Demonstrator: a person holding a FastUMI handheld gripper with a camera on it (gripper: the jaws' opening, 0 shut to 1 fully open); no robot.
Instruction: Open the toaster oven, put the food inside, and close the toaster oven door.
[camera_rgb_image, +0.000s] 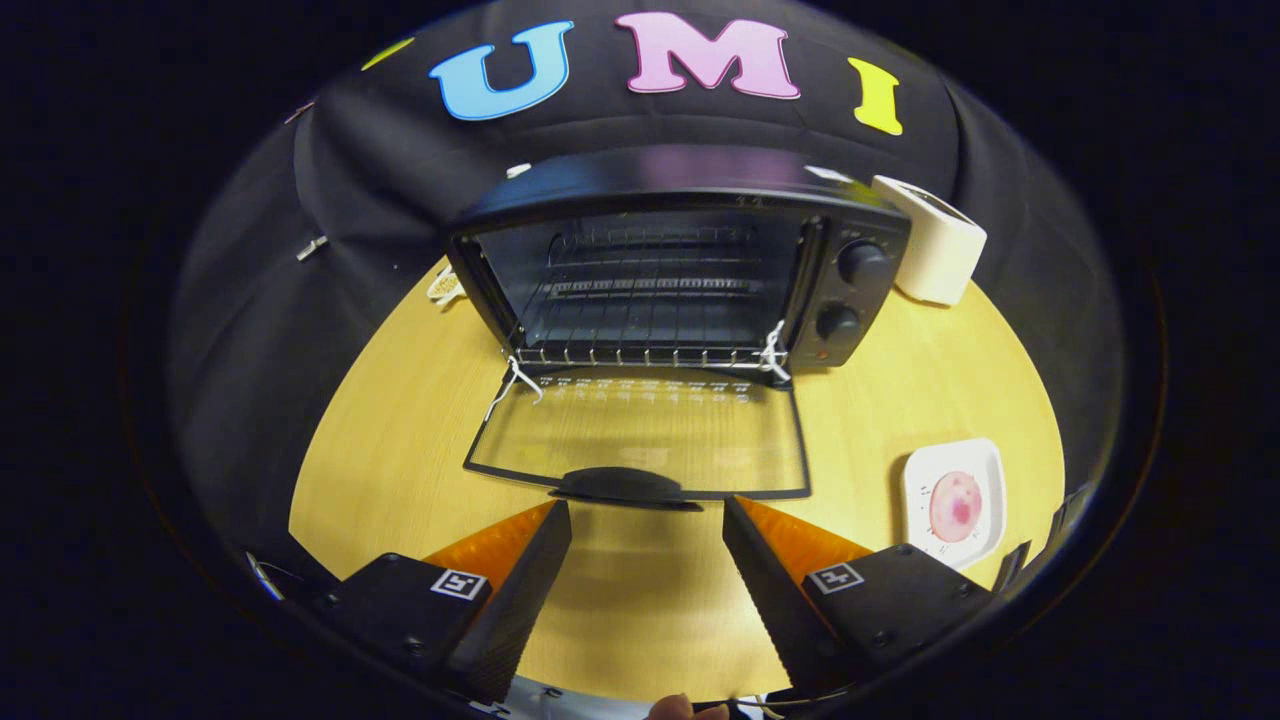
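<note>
A black toaster oven (690, 250) stands at the far side of the wooden table (400, 470), with two knobs on its right panel. Its glass door (640, 435) lies folded down flat toward me, the dark handle (625, 487) at its near edge. A wire rack (640, 320) shows inside the lit cavity. A round pink piece of food (955, 506) rests on a white square plate (985, 465) to the right of the door. My gripper (648, 520) is open, its fingers spread just short of the door handle with nothing between them.
A white boxy appliance (935, 250) stands behind the oven's right corner. White string ties hang at both door hinges (773, 352). A small white object (443, 287) lies left of the oven. A fingertip (672, 708) shows at the table's near edge.
</note>
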